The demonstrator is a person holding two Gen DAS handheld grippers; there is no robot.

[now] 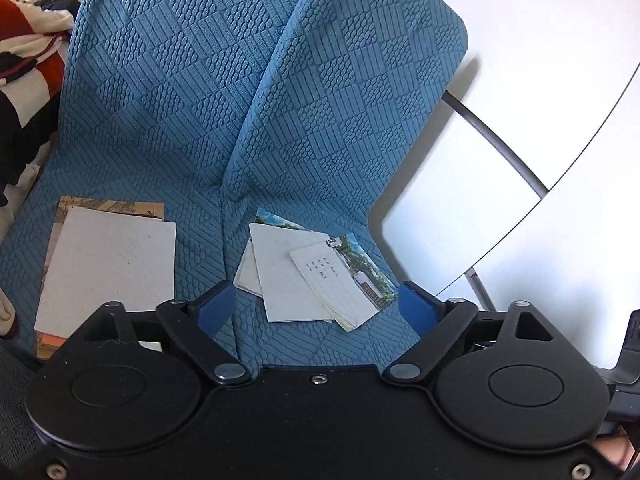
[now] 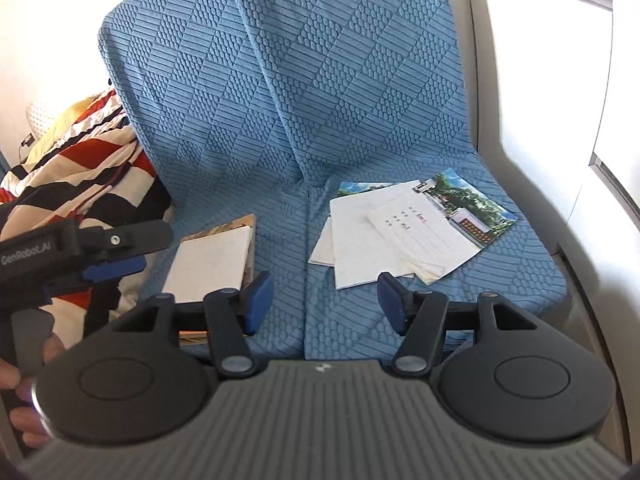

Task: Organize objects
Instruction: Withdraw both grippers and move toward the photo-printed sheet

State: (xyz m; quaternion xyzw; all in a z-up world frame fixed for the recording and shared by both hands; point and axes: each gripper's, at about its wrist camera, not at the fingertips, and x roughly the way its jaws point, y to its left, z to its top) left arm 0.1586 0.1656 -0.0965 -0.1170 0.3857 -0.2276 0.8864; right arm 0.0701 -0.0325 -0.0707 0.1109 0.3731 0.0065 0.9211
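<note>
just beyond open left tongs [image 1: 316, 312]: loose cards [image 1: 308, 272]

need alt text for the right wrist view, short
Two groups of cards lie on a blue textured seat cover: a loose fan of cards on the right and a neat stack on the left. The right hand-held gripper is open and empty in front of them, with the left hand-held gripper at the left edge.

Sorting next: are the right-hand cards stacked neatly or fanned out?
Fanned out: the cards overlap at different angles, corners sticking out.
</note>
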